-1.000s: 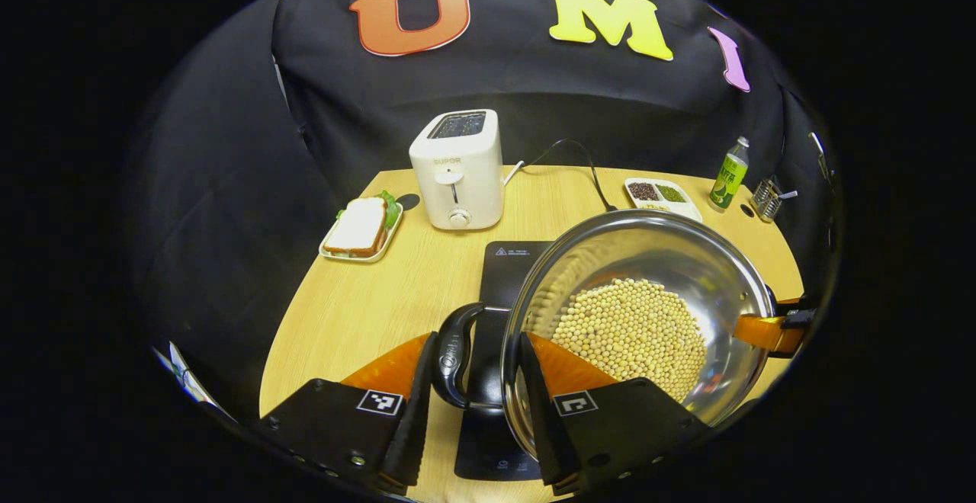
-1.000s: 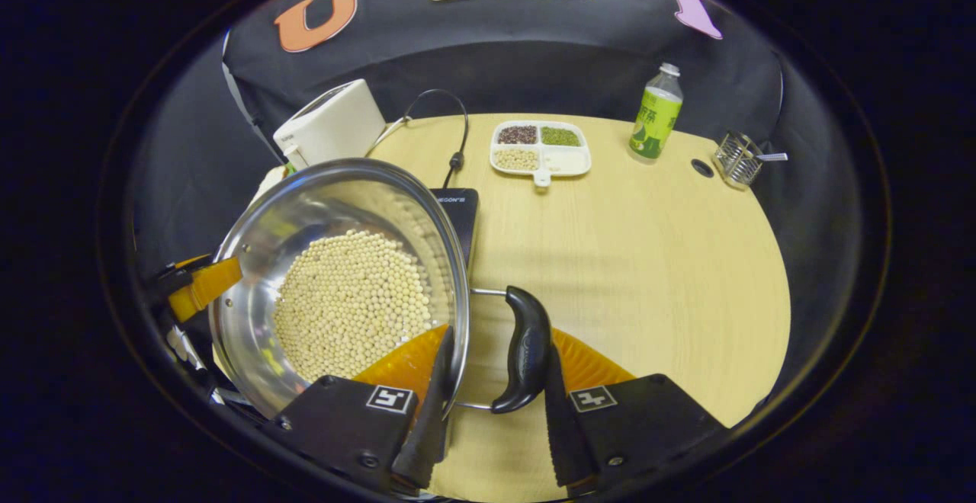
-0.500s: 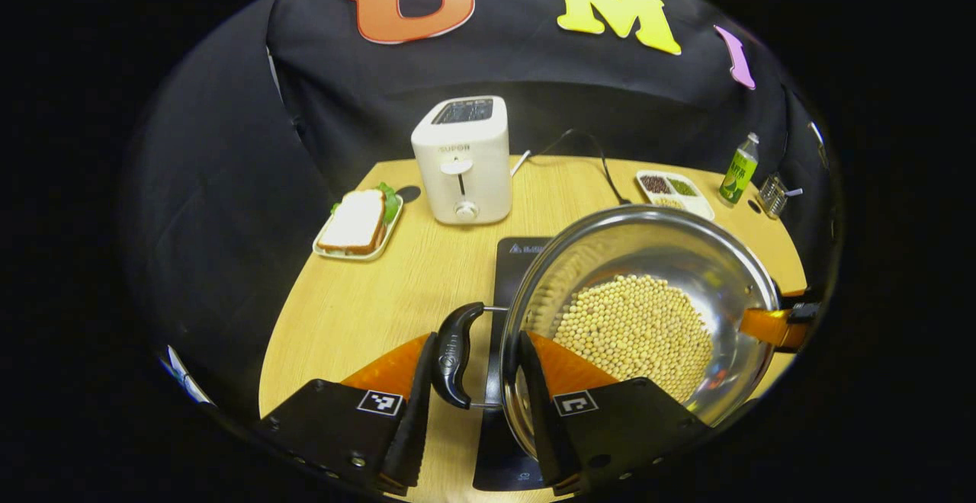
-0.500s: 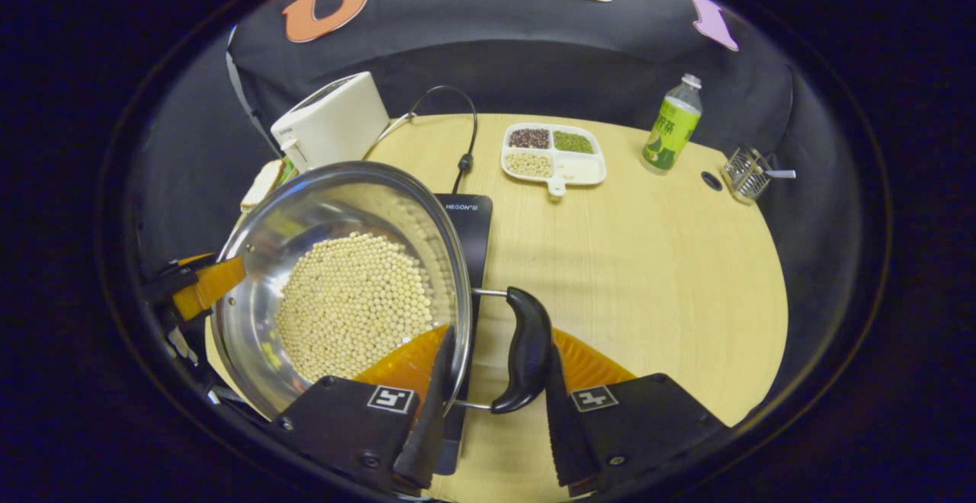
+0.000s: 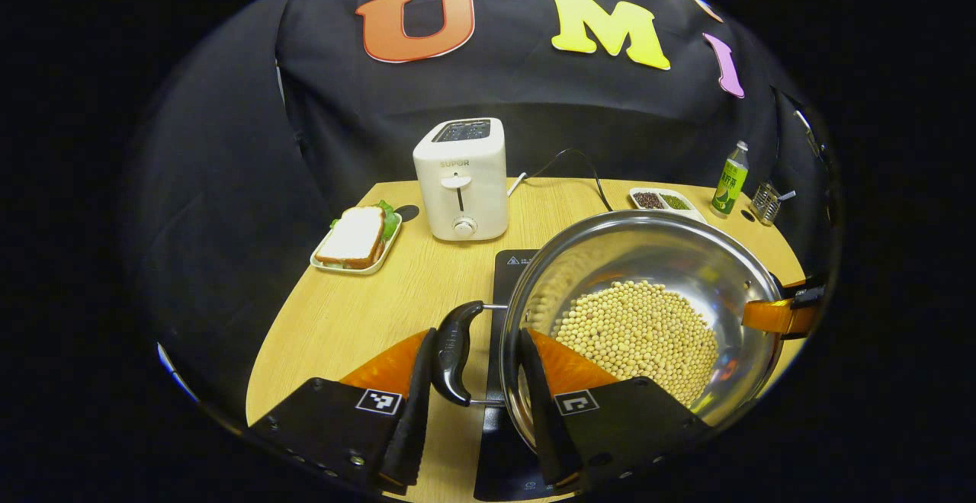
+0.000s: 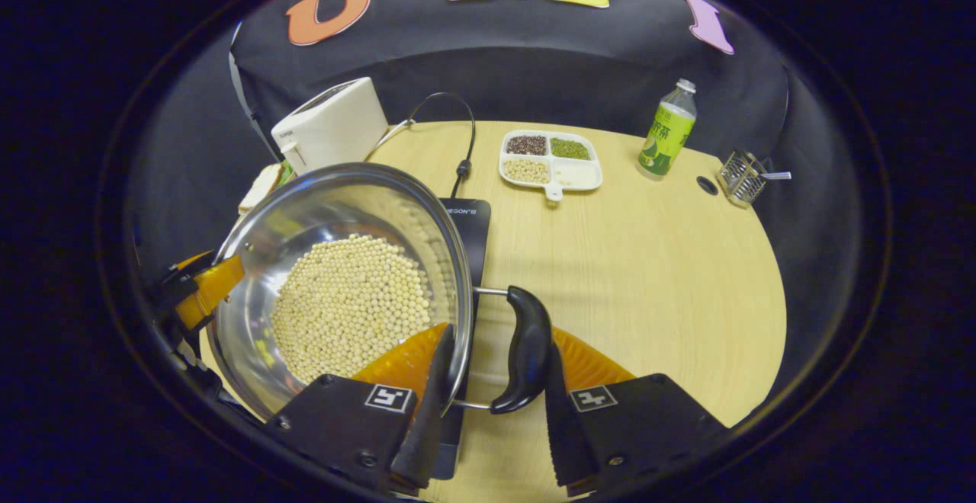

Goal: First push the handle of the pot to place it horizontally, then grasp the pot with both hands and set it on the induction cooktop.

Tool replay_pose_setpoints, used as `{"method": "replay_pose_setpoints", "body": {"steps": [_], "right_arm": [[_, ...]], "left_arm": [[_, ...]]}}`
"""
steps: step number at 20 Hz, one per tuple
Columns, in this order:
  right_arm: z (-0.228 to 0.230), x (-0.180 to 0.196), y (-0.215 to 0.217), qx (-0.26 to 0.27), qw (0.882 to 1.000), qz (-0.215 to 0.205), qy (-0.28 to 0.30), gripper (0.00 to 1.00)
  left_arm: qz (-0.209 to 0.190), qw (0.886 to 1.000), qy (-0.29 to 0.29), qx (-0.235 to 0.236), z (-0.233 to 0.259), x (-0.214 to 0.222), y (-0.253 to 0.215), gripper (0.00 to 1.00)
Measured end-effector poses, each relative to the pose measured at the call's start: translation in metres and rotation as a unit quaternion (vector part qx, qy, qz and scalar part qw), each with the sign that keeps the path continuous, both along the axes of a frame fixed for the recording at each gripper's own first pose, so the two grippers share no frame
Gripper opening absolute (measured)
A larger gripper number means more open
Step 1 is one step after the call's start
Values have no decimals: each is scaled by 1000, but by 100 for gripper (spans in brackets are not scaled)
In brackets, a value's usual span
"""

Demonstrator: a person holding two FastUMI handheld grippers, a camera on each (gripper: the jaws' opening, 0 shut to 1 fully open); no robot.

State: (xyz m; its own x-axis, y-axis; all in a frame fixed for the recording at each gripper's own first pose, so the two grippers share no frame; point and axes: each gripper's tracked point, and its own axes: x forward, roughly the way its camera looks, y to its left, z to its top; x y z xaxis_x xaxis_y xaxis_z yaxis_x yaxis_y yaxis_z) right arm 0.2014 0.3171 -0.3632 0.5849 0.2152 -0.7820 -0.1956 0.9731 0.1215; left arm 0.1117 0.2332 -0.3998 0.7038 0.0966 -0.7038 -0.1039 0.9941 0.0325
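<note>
Carried over the induction cooktop (image 5: 509, 270), more of its black glass now under the pot (image 5: 640, 320) than a second ago. Set-down near. Left gripper (image 5: 473, 389) clamped across the pot's left handle and rim; right gripper (image 6: 492, 392) likewise on the right handle (image 6: 522, 347).

The pot (image 5: 640, 320) hides most of the induction cooktop (image 5: 509, 267). Beyond the pot, the far tongs (image 5: 781, 314) are cut off. Behind the pot, part of the grain tray (image 5: 663, 200) is covered.
</note>
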Motion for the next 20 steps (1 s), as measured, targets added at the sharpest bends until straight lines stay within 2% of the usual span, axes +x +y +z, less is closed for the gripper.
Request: {"method": "replay_pose_setpoints", "body": {"steps": [9,10,11,12,14,15,17,18,20], "right_arm": [[2,4,1,10,1000,-4,-23,64],[2,5,1,13,1000,-4,-28,63],[3,6,0,15,999,-8,-35,63],[6,6,-3,17,999,-15,-47,72],[18,11,-12,0,995,-20,-97,80],[27,11,-13,-10,993,-12,-119,84],[37,6,-5,-22,990,19,-139,81],[41,3,-2,-19,989,28,-143,85],[47,3,-4,-21,988,22,-152,88]], "left_arm": [[-9,1000,8,13,1,-1,1,59],[-5,1000,4,9,2,1,1,60],[-5,1000,9,2,-1,-1,-1,62],[-2,1000,18,0,-5,-2,1,65],[13,1000,-12,18,8,-1,11,100],[20,999,-33,28,22,0,17,97],[19,999,-44,13,32,-5,11,97],[19,999,-44,9,34,-8,9,97],[20,998,-49,19,41,-11,12,97]]}}
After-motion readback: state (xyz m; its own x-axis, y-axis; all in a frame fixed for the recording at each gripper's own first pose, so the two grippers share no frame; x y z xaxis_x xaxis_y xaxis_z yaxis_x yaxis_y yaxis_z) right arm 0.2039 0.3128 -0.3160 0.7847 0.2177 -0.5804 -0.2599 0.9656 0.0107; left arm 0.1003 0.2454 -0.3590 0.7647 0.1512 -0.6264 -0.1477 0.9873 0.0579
